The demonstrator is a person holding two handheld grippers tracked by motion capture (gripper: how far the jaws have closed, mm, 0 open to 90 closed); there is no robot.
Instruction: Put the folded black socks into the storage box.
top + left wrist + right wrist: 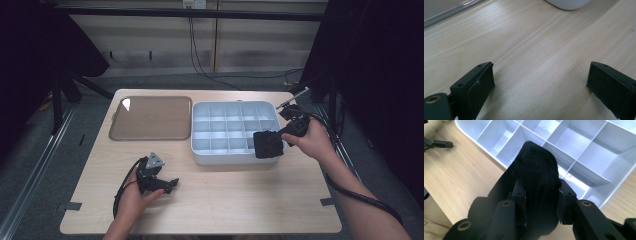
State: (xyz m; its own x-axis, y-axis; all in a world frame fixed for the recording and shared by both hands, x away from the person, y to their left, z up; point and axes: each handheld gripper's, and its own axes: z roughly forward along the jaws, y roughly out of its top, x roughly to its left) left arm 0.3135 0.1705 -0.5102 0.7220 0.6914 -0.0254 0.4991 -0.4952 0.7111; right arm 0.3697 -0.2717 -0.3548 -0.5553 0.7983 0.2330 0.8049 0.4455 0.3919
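Observation:
A rolled black sock [266, 145] hangs over the near right corner of the white divided organiser box [200, 156]. My right gripper [275, 140] is shut on it, coming in from the right. In the right gripper view the black sock [536, 167] bulges up between the two pads, with my right gripper [541, 202] pinching its lower part above the box's compartments [584, 150]. My left gripper [170, 184] rests low on the table at the near left. In its own view my left gripper [540, 82] stands open, with only bare wood between the jaws.
A flat brown tray [150, 117] lies at the far left of the wooden table [240, 200], touching the box's left side. A corner of the white box [567, 3] shows ahead of the left jaws. Dark frames and cables stand around the table.

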